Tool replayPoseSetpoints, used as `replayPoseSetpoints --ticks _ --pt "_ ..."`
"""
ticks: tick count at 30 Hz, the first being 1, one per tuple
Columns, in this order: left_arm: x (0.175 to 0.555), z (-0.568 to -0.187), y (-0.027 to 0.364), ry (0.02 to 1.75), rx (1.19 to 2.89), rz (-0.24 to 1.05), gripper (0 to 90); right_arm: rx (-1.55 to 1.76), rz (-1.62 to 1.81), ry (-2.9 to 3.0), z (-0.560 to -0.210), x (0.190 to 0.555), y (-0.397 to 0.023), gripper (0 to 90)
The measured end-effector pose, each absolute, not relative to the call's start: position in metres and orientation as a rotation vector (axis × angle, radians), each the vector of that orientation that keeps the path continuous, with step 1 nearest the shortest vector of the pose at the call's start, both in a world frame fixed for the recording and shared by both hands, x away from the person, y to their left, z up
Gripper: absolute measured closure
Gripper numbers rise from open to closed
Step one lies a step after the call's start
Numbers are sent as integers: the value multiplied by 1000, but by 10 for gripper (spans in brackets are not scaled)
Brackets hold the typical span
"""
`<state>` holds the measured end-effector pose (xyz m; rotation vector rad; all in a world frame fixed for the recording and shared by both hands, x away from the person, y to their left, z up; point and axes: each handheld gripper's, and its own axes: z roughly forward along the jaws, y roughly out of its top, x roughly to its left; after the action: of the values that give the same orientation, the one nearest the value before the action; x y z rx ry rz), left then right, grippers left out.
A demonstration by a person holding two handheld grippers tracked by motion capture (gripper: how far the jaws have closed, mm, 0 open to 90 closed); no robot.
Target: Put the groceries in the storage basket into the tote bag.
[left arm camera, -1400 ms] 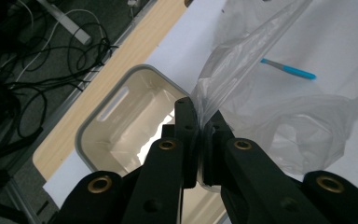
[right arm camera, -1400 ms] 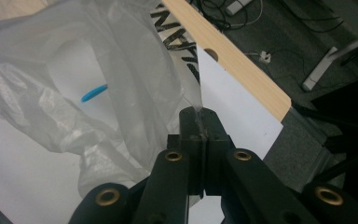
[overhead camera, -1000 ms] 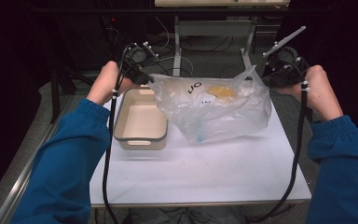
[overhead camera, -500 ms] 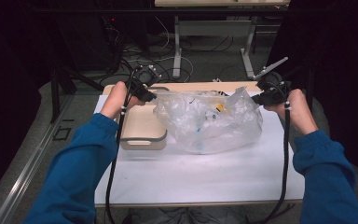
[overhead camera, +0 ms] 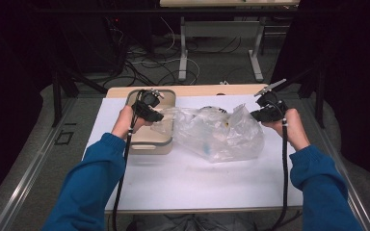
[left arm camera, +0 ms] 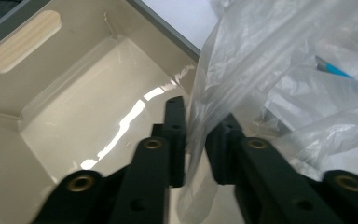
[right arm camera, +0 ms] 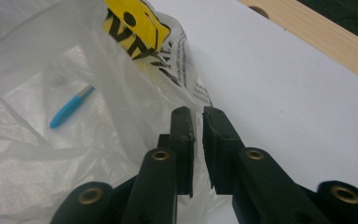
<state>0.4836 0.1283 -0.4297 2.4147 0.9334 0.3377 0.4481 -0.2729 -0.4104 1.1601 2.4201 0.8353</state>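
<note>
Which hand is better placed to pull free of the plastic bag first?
Right, probably: the right gripper has only the plastic bag edge between its jaws; the left gripper straddles a thicker fold over the tray.

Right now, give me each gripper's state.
Left gripper: jaws just been opening, bag edge between them, loose.
Right gripper: jaws just been opening, bag film in the gap.

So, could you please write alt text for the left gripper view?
The left gripper has its two black jaws slightly apart with an edge of a clear plastic bag hanging between them; they have just been opening. Behind lies a glossy cream tray, and a small blue item shows through the bag.
</note>
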Motion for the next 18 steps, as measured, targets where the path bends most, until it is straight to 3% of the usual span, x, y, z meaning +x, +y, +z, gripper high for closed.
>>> replayPoseSetpoints --ticks 4,10,18 --pt "480 -422 135 909 2348 328 519 1175 902 2415 -402 443 -274 677" --pt "469 -410 139 888 2272 347 247 1157 1003 2410 -387 435 -277 372" --pt "452 -401 139 811 2278 307 64 1115 1006 2416 -373 421 -275 256"
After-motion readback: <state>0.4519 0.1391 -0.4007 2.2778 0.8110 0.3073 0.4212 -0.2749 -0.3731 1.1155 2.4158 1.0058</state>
